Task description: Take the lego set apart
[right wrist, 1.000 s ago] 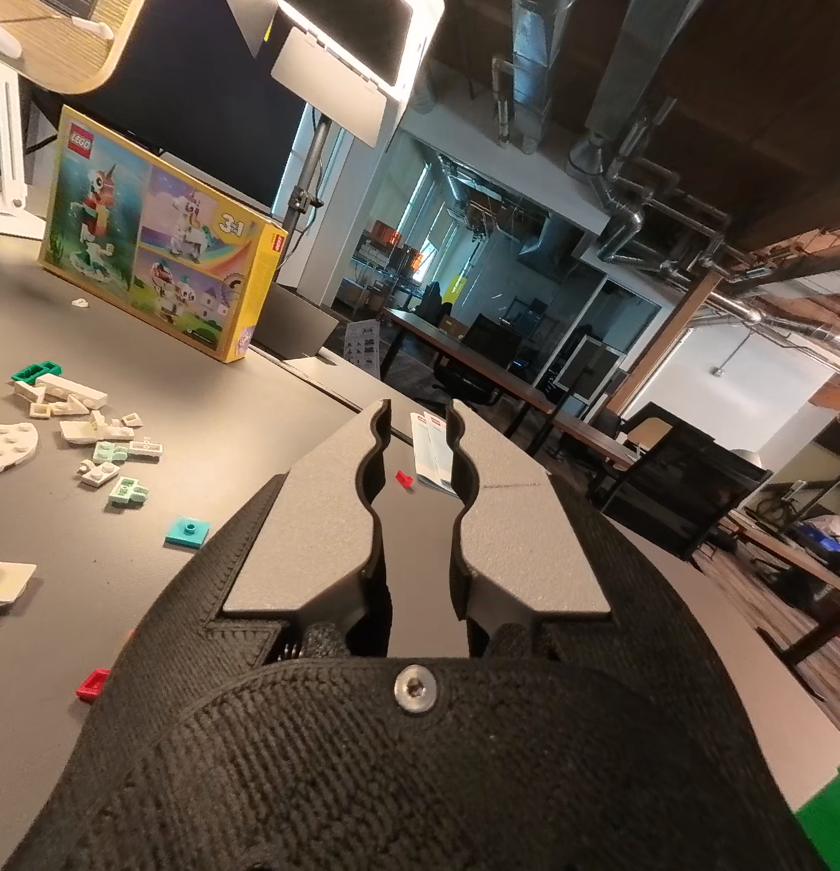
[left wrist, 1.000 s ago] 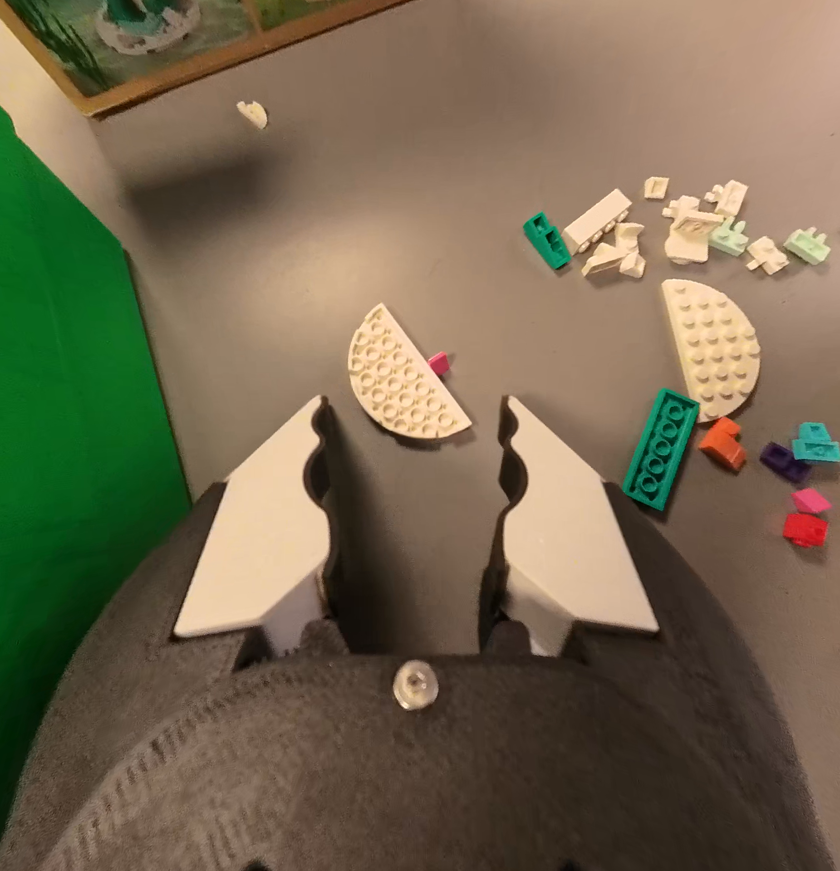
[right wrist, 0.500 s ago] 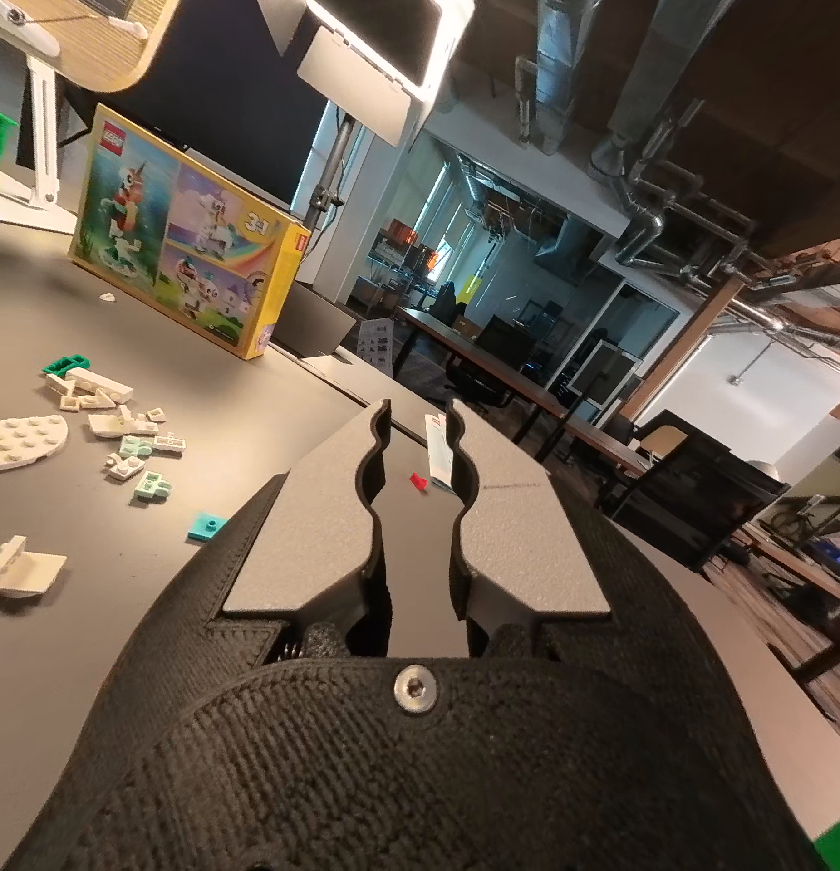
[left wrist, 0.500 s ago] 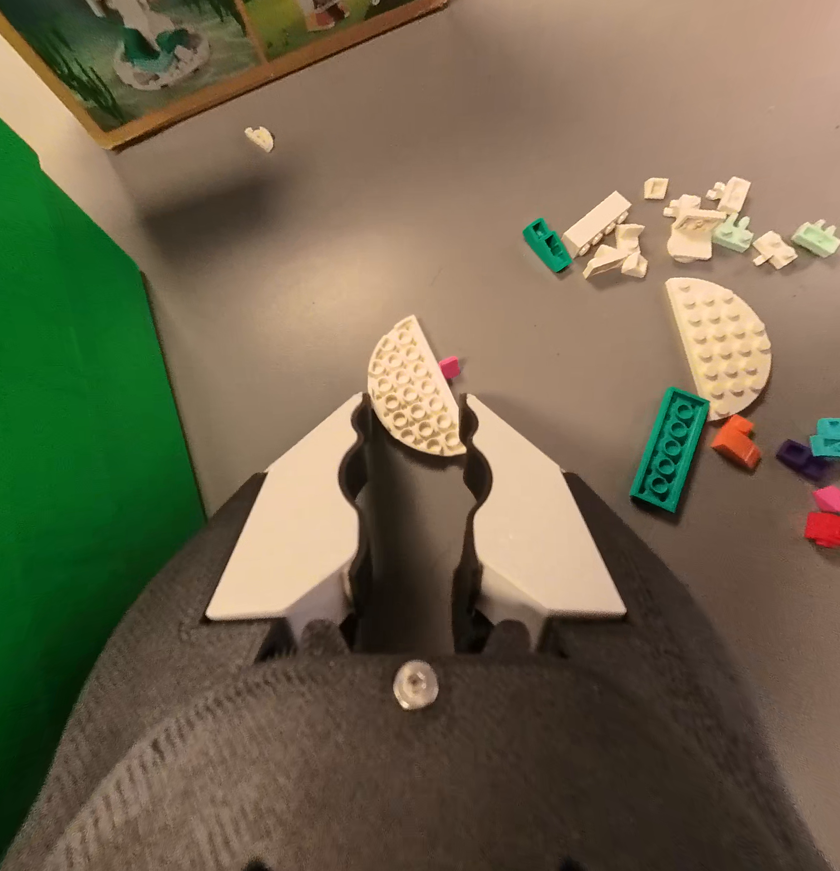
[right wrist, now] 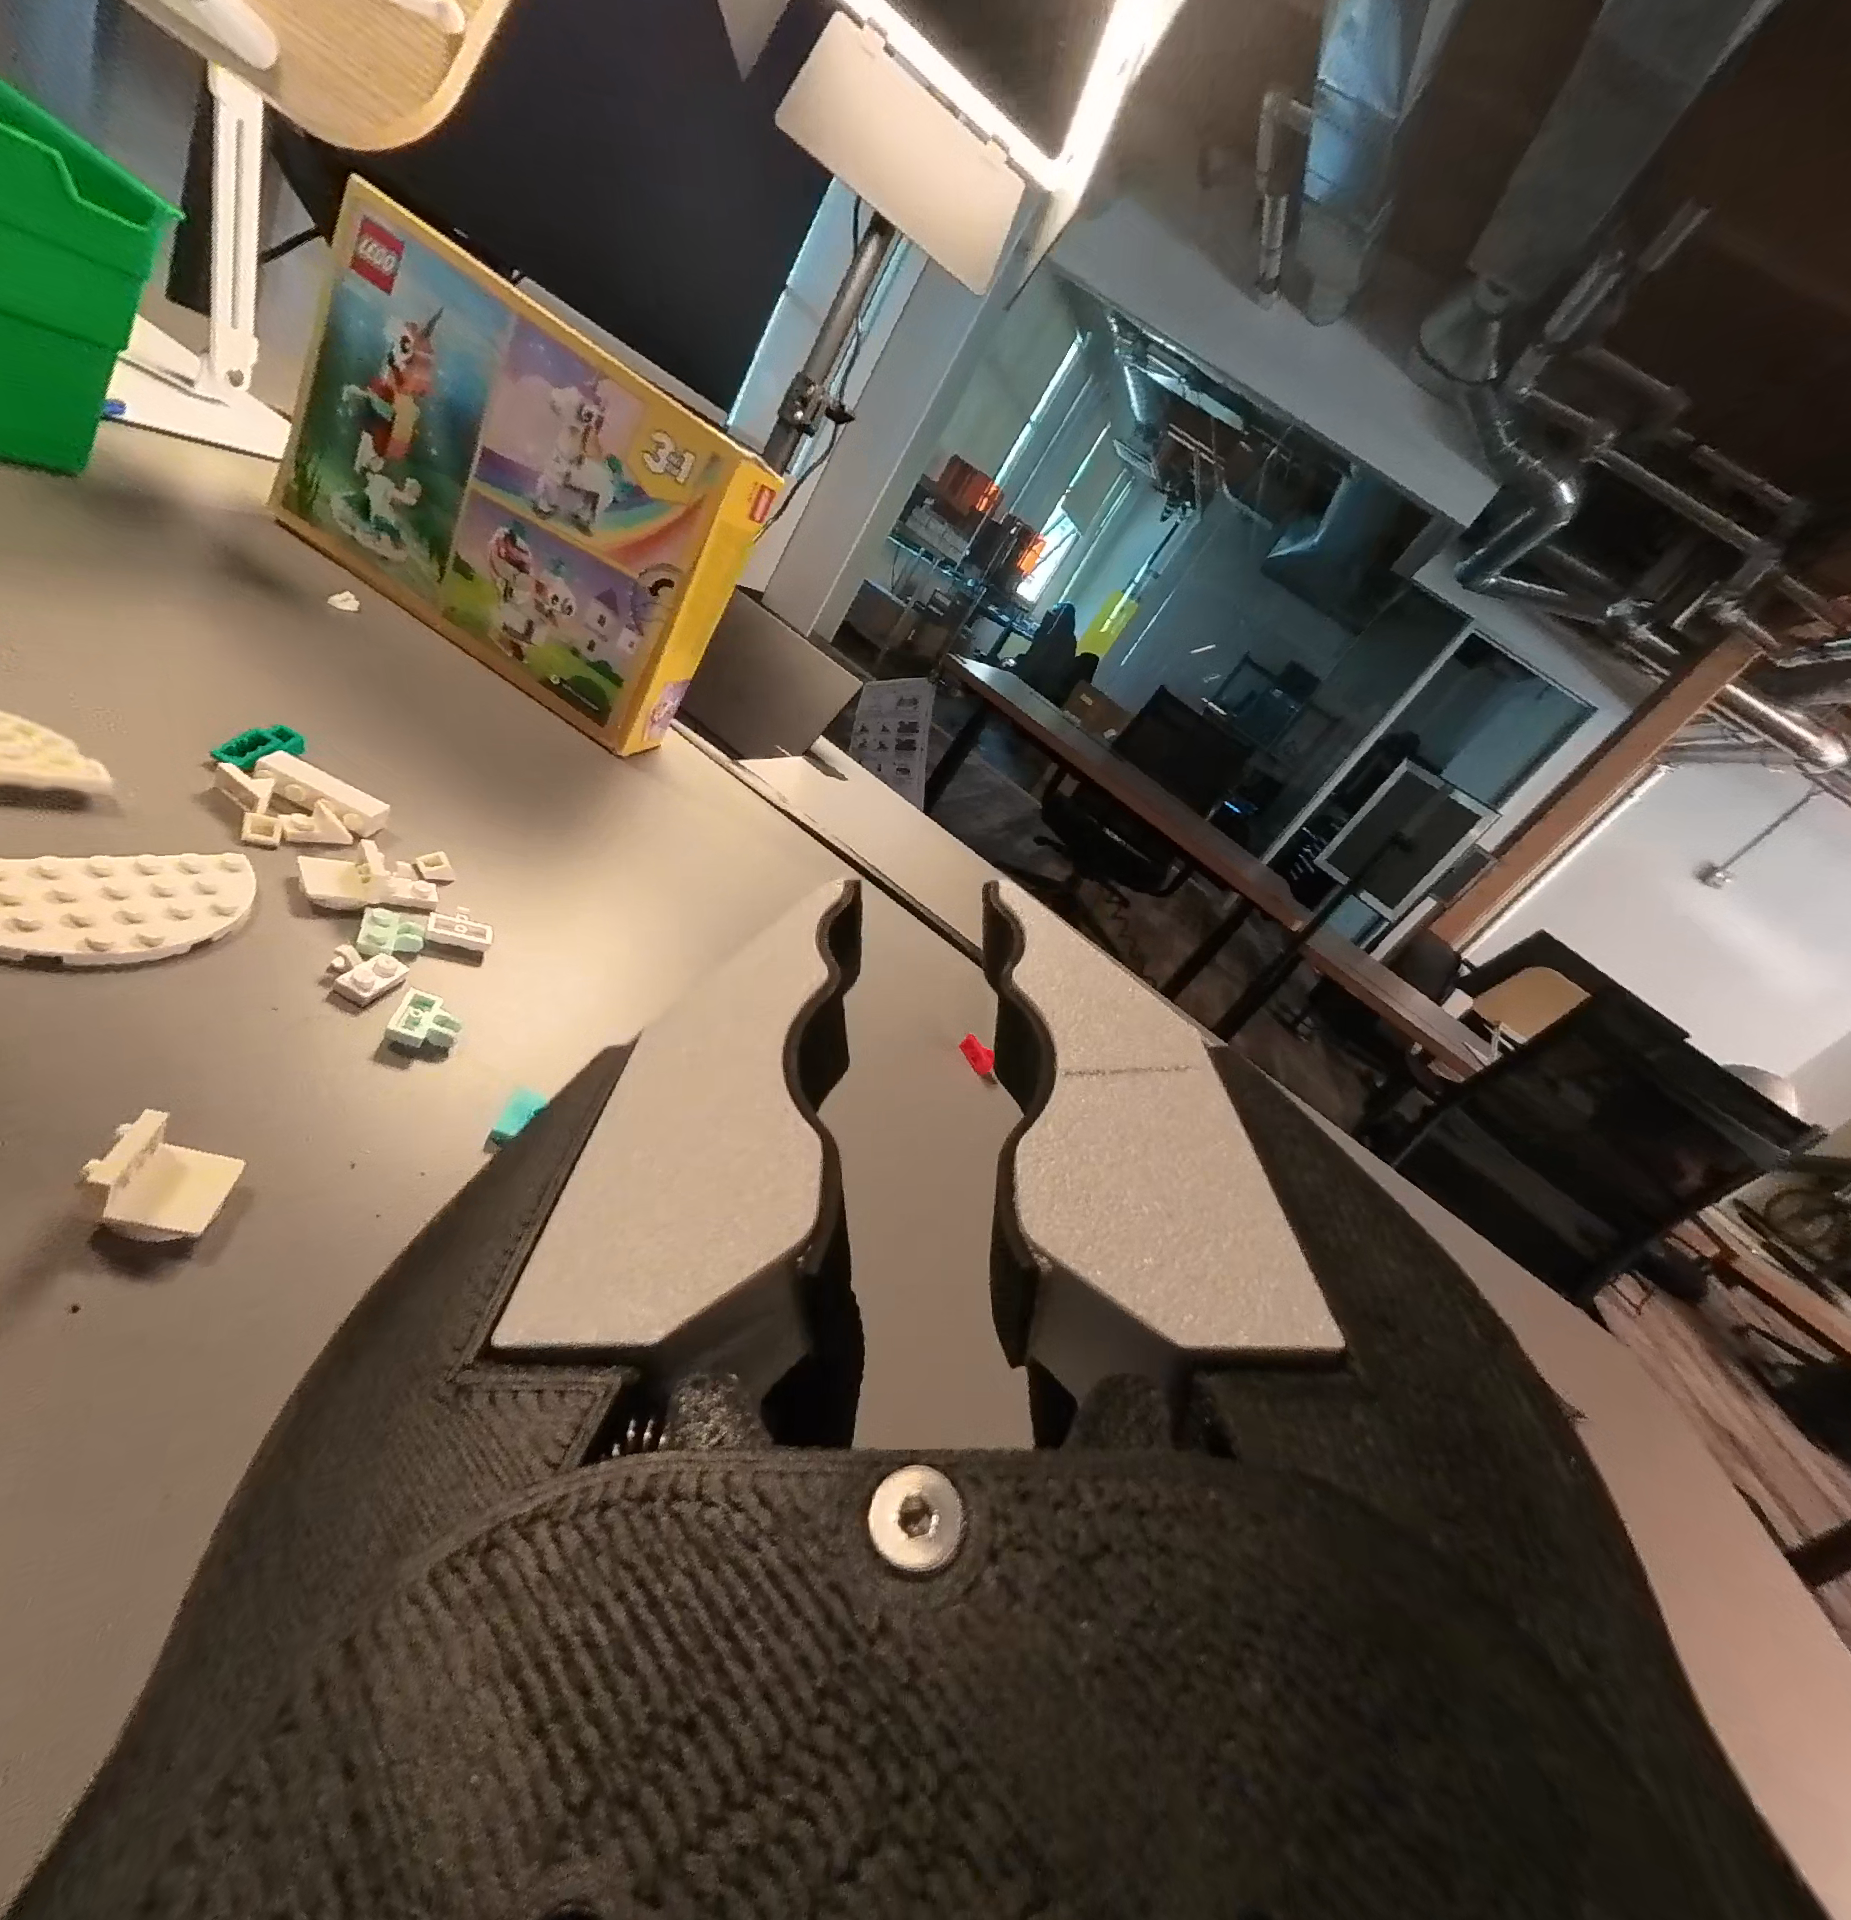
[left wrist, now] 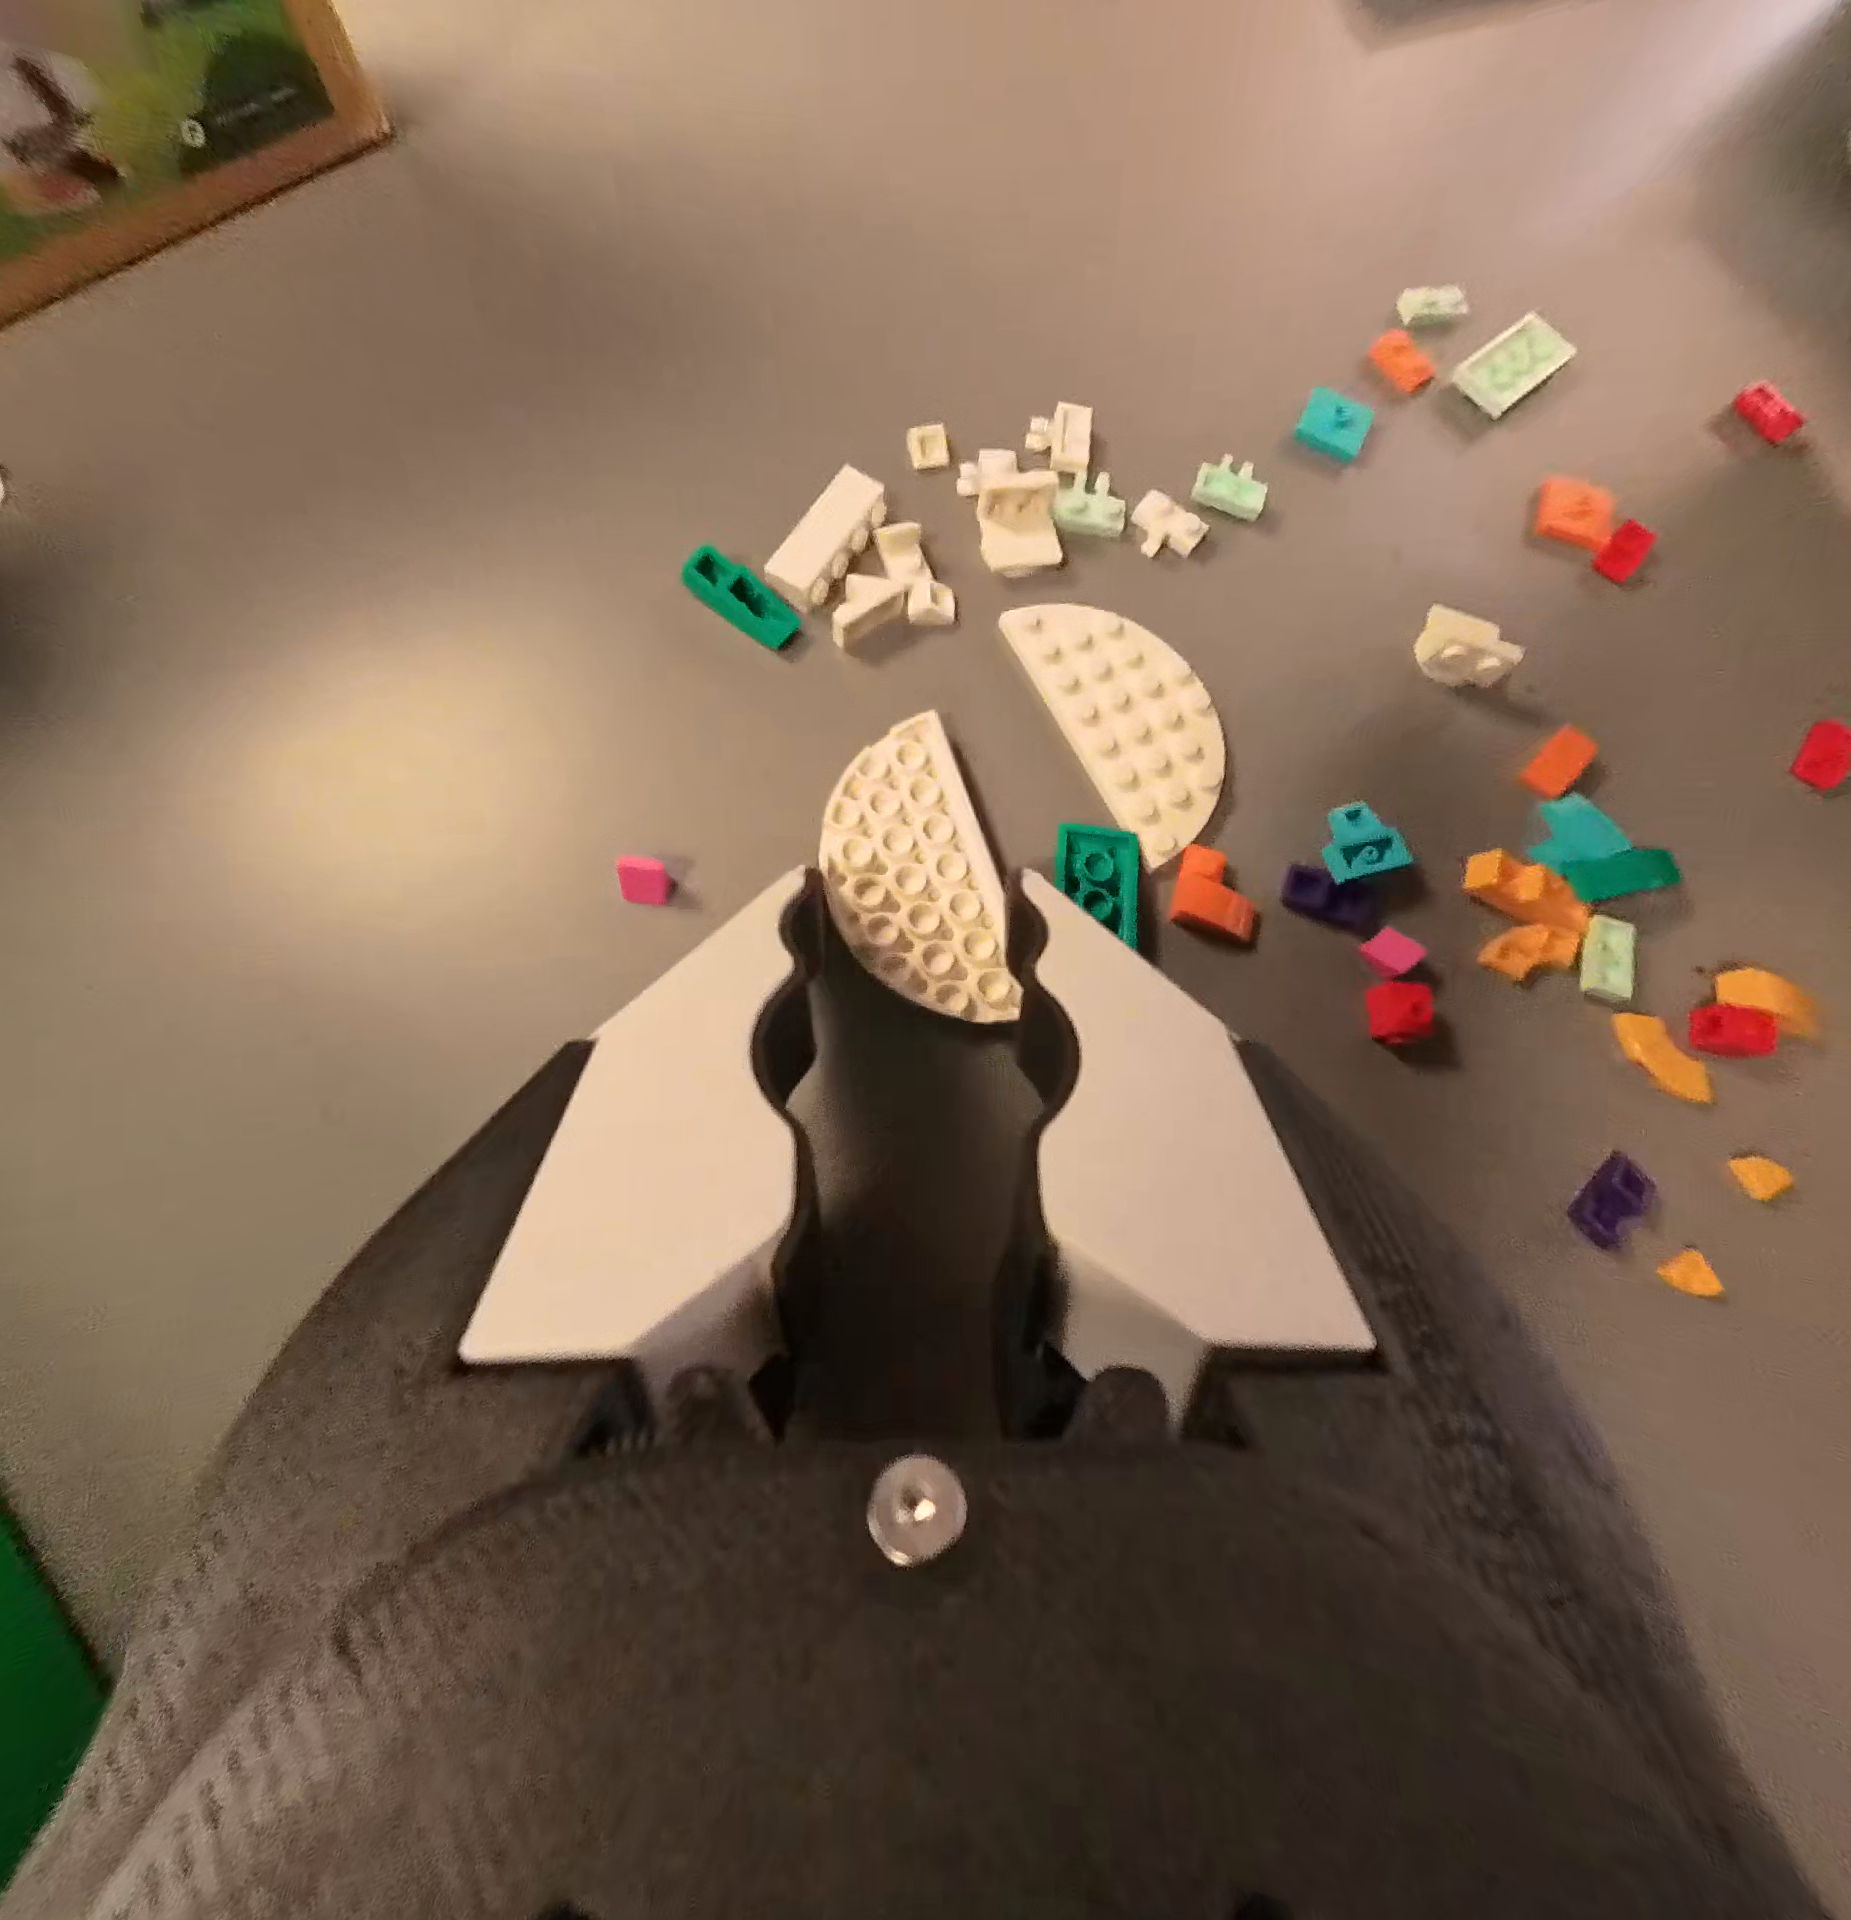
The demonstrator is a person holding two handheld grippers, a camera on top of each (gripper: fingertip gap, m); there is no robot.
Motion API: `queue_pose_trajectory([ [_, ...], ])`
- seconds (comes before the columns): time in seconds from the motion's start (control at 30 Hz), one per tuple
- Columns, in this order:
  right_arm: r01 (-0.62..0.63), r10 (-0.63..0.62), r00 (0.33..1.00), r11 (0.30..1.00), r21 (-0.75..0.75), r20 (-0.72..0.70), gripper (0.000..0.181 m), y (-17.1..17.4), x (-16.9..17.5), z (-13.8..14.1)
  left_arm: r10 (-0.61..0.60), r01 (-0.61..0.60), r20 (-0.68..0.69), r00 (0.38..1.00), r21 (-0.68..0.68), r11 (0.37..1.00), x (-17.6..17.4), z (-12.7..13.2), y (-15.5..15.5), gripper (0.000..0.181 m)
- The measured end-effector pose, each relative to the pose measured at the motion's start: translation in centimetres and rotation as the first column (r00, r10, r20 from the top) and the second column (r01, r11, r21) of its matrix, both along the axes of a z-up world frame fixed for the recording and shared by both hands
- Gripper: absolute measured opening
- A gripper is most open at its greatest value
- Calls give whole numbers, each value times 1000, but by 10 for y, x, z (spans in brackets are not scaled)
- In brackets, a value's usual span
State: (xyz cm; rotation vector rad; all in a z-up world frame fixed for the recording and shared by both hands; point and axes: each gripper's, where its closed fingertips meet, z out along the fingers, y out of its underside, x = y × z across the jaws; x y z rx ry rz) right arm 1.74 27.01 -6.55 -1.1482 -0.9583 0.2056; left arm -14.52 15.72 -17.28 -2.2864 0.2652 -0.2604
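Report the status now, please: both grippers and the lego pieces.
Left gripper shut on white half-round plate, underside up. Right gripper open, empty, above table. Second half-round plate and small loose pieces lie apart. Nothing in the way.

The lower curve of the white half-round plate (left wrist: 926, 891) is hidden between the left gripper's (left wrist: 913, 894) fingers. The dark green plate (left wrist: 1100, 878) disappears behind the right finger. Orange and yellow pieces (left wrist: 1669, 1049) at the right of the frame are smeared by blur. The lego box (left wrist: 121, 135) is cut off at the upper left. A teal piece (right wrist: 519, 1112) sits half hidden, perhaps a tile, behind the right gripper (right wrist: 921, 914).
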Motion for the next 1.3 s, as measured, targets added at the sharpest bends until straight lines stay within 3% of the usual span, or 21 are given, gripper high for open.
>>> queue_pose_trajectory([
  [0.03, 0, 0, 1000, 1000, 1, 3, 21, 0, 0, 0, 6, -6, 8, 1000, -4, 1000, -1, 0, 0, 35],
  [0.13, 8, -8, 1000, 1000, 1, -5, 21, 1, 2, 1, 43, -46, 43, 998, 91, 995, -7, 18, 6, 60],
  [0.23, 30, -30, 999, 1000, -3, -27, 21, 4, 6, 3, -33, 0, 100, 994, 308, 951, 8, 59, 6, 58],
  [0.33, 54, -55, 997, 998, -14, -46, 21, 9, 11, 4, -159, 138, 15, 987, 423, 895, 41, 76, -3, 45],
  [0.53, 68, -70, 996, 997, -32, -57, 20, 12, 15, 3, -373, 444, -242, 896, 431, 786, 123, 57, -31, 19],
  [0.73, 62, -63, 997, 998, -24, -48, 20, 11, 13, 3, -460, 555, -316, 830, 382, 739, 156, 41, -46, 12],
  [0.93, 55, -56, 998, 998, -20, -43, 20, 9, 11, 2, -429, 495, -247, 869, 429, 756, 145, 51, -41, 10],
  [1.1, 64, -64, 998, 998, 1, -28, 20, 9, 11, 2, -312, 352, -167, 935, 531, 771, 115, 75, -25, 10],
  [1.23, 116, -116, 993, 993, -5, -14, 20, 19, 16, -7, -157, 153, -47, 986, 606, 780, 72, 107, 15, 11],
  [1.3, 179, -179, 984, 984, 19, -2, 20, 28, 23, -8, -82, 59, 5, 997, 661, 748, 48, 127, 43, 11],
])
